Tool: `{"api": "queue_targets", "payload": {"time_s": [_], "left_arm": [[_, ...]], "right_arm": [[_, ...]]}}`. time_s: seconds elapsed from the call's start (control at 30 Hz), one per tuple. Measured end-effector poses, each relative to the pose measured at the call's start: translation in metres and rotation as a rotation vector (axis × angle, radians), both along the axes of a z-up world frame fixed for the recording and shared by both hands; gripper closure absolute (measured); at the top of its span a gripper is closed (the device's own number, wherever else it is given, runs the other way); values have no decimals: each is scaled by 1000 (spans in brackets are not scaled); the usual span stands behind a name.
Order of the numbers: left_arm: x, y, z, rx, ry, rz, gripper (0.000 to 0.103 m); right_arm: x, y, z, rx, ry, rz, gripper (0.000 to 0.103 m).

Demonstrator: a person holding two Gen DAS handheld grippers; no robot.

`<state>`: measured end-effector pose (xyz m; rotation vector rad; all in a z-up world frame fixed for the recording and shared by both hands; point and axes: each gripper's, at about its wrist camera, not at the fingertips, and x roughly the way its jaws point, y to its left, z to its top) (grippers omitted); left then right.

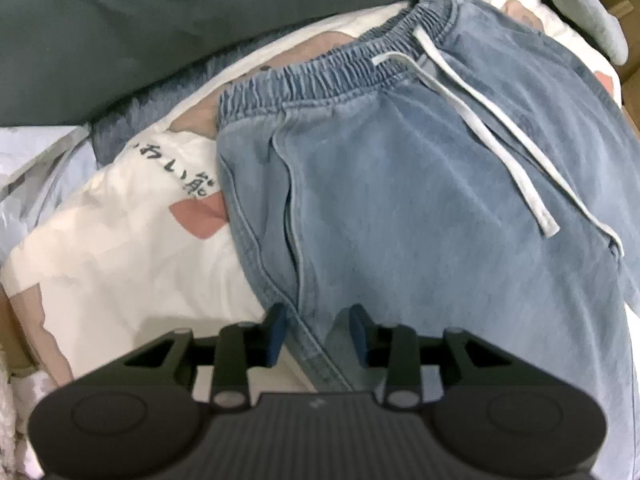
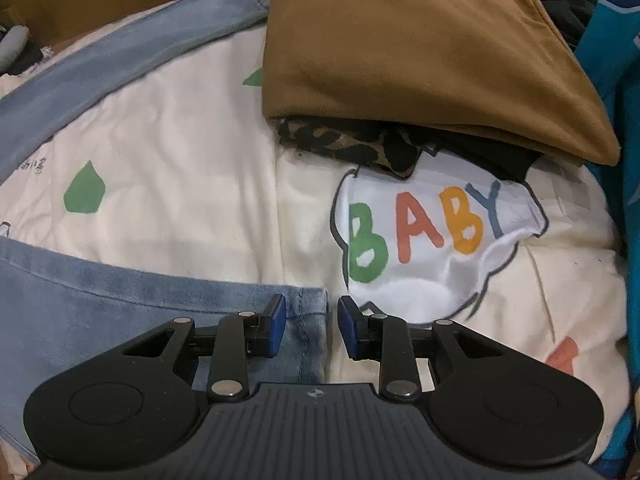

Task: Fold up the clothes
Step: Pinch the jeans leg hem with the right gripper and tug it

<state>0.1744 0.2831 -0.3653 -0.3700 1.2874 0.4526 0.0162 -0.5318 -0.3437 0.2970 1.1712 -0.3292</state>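
Light blue denim trousers (image 1: 400, 184) with an elastic waistband and a white drawstring (image 1: 492, 128) lie flat on a cream printed sheet (image 1: 132, 248). My left gripper (image 1: 318, 334) points down at their left side seam; its jaws stand apart with the seam edge lying loose between them. In the right wrist view a trouser leg (image 2: 120, 300) ends at its hem under my right gripper (image 2: 312, 326). That gripper is open too, the hem corner between its blue pads (image 2: 276, 326) without being pinched. The other leg (image 2: 120, 56) runs diagonally across the sheet farther back.
A folded brown garment (image 2: 420, 52) sits on leopard-print cloth (image 2: 352, 144) beyond the right gripper, beside a "BABY" print (image 2: 424, 232) on the sheet. Teal fabric (image 2: 616, 60) hangs at the right. A dark grey pillow (image 1: 140, 28) lies beyond the waistband.
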Motion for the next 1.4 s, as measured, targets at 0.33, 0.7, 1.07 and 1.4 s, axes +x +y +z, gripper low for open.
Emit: {"api": "queue_targets", "payload": {"time_s": [0.33, 0.7, 1.07, 1.4], "left_arm": [[-5, -2, 1, -22, -3, 22, 64], [-24, 7, -10, -84, -41, 135, 55], [-38, 21, -25, -175, -124, 248, 80], [-38, 20, -17, -135, -125, 197, 89]], "right_arm": [[16, -6, -15, 52, 17, 32, 64], [-8, 1, 21, 2, -11, 60, 97], [-13, 11, 5, -37, 92, -8, 97], [-2, 5, -2, -15, 109, -50, 94]]}}
